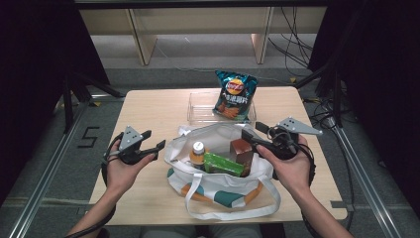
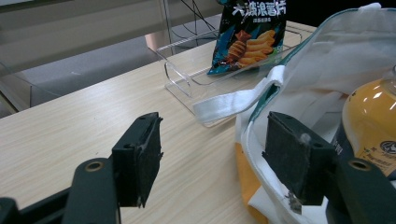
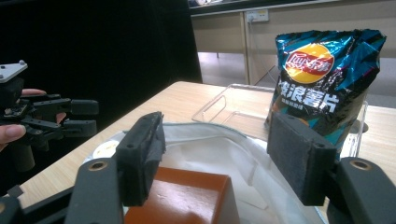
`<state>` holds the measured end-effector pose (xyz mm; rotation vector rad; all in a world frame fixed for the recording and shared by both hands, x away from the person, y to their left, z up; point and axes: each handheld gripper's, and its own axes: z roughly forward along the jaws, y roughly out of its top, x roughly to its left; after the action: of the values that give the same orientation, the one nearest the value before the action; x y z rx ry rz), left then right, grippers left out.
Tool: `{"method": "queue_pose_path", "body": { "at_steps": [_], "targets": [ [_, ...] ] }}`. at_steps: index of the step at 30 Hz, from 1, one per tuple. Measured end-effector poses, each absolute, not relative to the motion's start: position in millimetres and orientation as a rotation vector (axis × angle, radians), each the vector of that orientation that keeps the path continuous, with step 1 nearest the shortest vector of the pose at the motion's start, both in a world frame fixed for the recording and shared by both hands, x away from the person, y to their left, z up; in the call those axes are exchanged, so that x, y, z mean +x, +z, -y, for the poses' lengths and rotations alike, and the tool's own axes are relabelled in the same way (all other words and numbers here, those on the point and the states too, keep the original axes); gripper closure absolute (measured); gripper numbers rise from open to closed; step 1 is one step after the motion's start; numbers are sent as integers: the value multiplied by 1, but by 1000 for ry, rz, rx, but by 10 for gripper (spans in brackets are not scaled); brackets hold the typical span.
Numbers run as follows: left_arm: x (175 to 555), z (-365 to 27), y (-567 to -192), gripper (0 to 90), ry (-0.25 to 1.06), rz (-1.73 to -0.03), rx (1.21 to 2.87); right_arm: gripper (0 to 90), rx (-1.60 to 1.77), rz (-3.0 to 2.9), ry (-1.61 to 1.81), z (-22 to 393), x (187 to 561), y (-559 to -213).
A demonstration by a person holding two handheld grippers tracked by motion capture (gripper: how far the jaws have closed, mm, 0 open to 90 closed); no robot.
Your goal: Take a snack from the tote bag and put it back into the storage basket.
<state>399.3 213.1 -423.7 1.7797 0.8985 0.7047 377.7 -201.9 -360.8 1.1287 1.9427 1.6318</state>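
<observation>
A white tote bag (image 1: 218,191) with teal and orange patches lies open in the middle of the wooden table (image 1: 148,106). Inside it are an orange drink bottle (image 1: 198,152), a green packet (image 1: 224,164) and a brown box (image 1: 241,148). My right gripper (image 1: 253,132) hangs open over the bag's right rim. In the right gripper view the brown box (image 3: 187,196) sits low between the jaws, and the pads do not press on it. My left gripper (image 1: 154,139) is open just left of the bag, nothing between its fingers, with the bottle (image 2: 369,126) beside its right jaw.
A blue bag of crisps (image 1: 235,94) stands upright in a clear plastic tray (image 1: 198,106) at the back of the table, just behind the tote. The bag's white handles (image 1: 237,210) trail toward the front edge. Bare tabletop lies at the far left and right.
</observation>
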Motion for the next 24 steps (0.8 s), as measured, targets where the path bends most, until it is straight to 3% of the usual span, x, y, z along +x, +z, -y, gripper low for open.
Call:
{"method": "queue_pose_path", "body": {
  "at_steps": [24],
  "targets": [
    [399,-212,-422,354,713,-890,1785,234,1137,-2016,1559,178,369,-378]
  ]
}}
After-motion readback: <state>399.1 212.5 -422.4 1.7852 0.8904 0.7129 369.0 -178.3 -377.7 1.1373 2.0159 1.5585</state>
